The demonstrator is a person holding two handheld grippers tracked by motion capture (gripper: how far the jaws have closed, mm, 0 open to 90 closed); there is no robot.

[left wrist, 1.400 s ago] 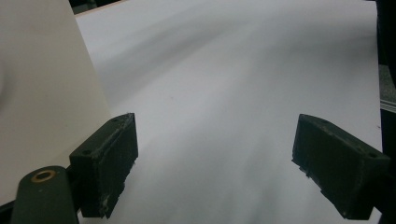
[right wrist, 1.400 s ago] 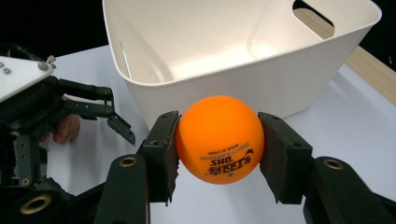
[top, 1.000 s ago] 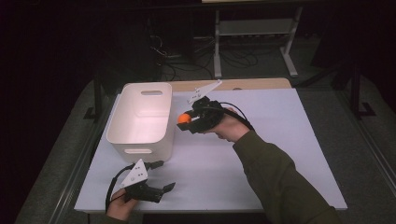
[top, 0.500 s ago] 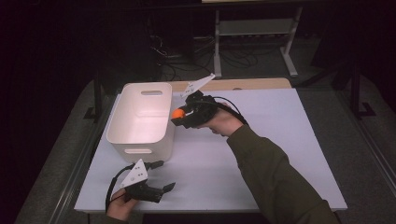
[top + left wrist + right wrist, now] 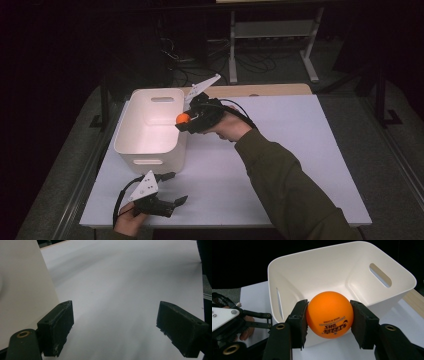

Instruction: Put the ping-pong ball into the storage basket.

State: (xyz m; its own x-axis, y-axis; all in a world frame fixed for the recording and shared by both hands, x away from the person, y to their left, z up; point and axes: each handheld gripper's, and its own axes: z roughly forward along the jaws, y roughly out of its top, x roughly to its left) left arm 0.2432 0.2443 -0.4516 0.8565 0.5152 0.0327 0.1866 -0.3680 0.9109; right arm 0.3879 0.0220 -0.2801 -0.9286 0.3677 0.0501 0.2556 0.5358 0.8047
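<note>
I'm on the carrying step: my right gripper point(image 5: 186, 120) is clamped on the small orange table-tennis ball point(image 5: 329, 314) and holds it at the near rim of the white plastic bin with slotted handles point(image 5: 150, 131), just over the edge. To my mind the next move calls for reaching a little further over the bin's hollow before I part the jaws, or the ball may strike the rim and bounce out onto the white table point(image 5: 280, 150). My left gripper point(image 5: 172, 189) rests at the table's front edge, jaws wide apart and empty. The right gripper view shows the pads pinching the ball's sides and its printed lettering, which the high view blurs; the high view alone gives both hands' places
</note>
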